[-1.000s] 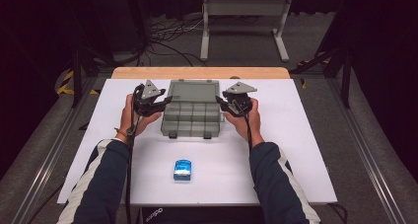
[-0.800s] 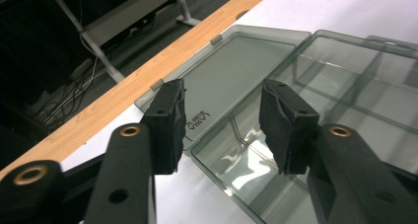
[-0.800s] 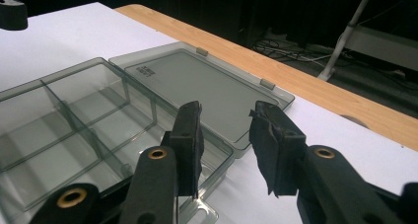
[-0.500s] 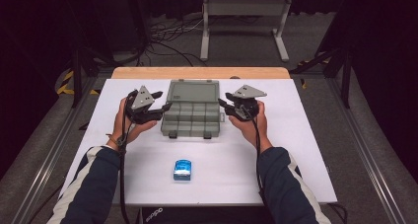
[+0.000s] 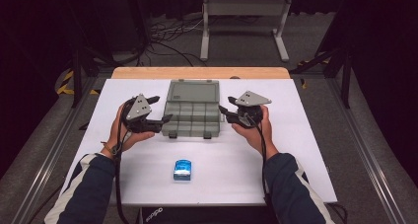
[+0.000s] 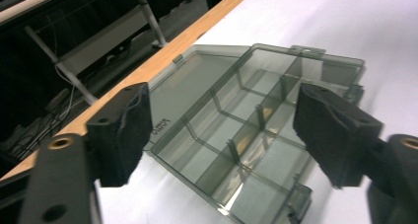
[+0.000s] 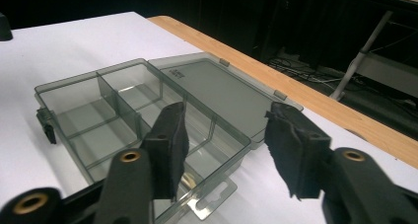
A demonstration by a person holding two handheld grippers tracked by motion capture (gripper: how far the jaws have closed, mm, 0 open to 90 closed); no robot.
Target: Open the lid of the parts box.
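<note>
A smoke-grey clear compartment box (image 5: 192, 120) lies on the white table with its lid (image 5: 193, 92) folded flat toward the far edge. Its compartments (image 6: 212, 150) look empty. My left gripper (image 5: 164, 109) hovers just off the box's left side, and its jaws have just been opening. It is open, with nothing between its pads (image 6: 123, 130). My right gripper (image 5: 226, 110) sits just off the box's right side. Its jaws have also just been opening and hold nothing. From the right gripper view (image 7: 226, 123) the box (image 7: 98, 115) lies ahead and below.
A small blue packet (image 5: 182, 169) lies near the table's front edge, between my forearms. The white tabletop (image 5: 300, 150) ends in a wooden strip (image 5: 197, 72) at the far side. Beyond that are a metal stand (image 5: 244, 17) and floor cables.
Both hands have drawn outward from the sides of the box, left to the left and right to the right, and both pairs of jaws stand wider. The box has not moved.
</note>
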